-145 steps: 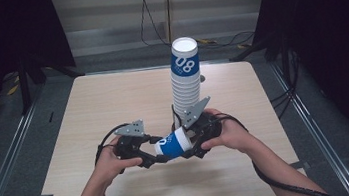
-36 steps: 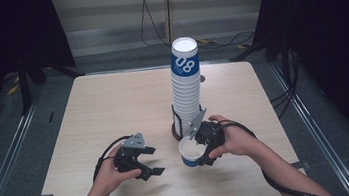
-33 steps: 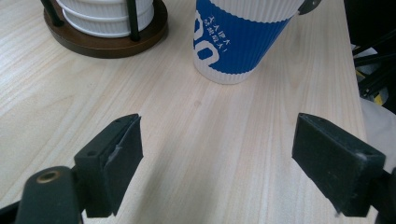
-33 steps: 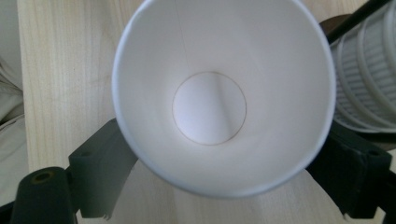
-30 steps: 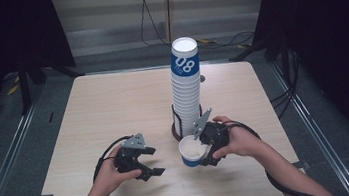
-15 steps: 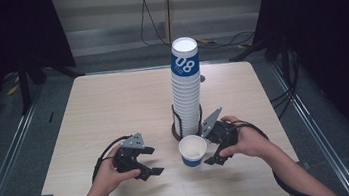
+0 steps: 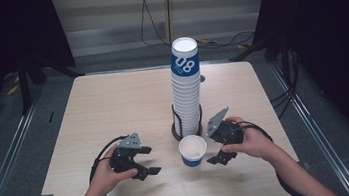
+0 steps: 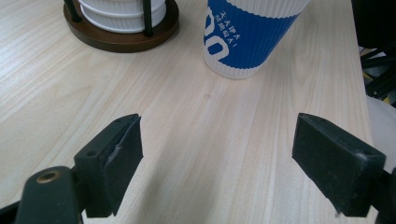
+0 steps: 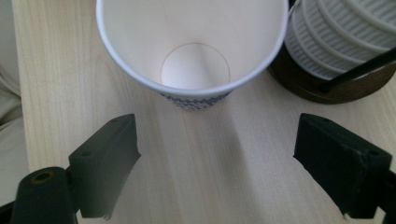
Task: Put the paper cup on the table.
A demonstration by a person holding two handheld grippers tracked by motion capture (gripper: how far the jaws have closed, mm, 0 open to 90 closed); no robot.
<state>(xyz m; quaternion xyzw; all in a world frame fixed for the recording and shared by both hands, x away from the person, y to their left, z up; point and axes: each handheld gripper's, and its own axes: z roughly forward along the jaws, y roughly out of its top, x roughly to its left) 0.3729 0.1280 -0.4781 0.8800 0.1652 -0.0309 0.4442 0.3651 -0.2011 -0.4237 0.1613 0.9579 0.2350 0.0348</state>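
Observation:
A single blue-and-white paper cup [image 7: 192,150] stands upright and empty on the table, mouth up, just in front of the tall stack of cups [image 7: 187,86]. In the right gripper view the cup [image 9: 191,49] sits a little beyond my right gripper [image 9: 231,170], whose jaws stand wide apart and empty. In the high view that right gripper [image 7: 219,159] rests just right of the cup. My left gripper [image 7: 151,160] lies on the table to the cup's left, also open. The left gripper view shows the cup's blue side [image 8: 247,37] ahead of my left gripper [image 8: 240,172].
The stack stands in a round brown holder with black upright rods [image 8: 122,37] near the table's middle. The light wood table [image 7: 108,106] has bare surface at the left and back. Dark floor and cables surround it.
My right gripper, which held the cup a second ago, has opened and drawn back to the right, leaving the cup standing on the table. The left gripper has stayed still.

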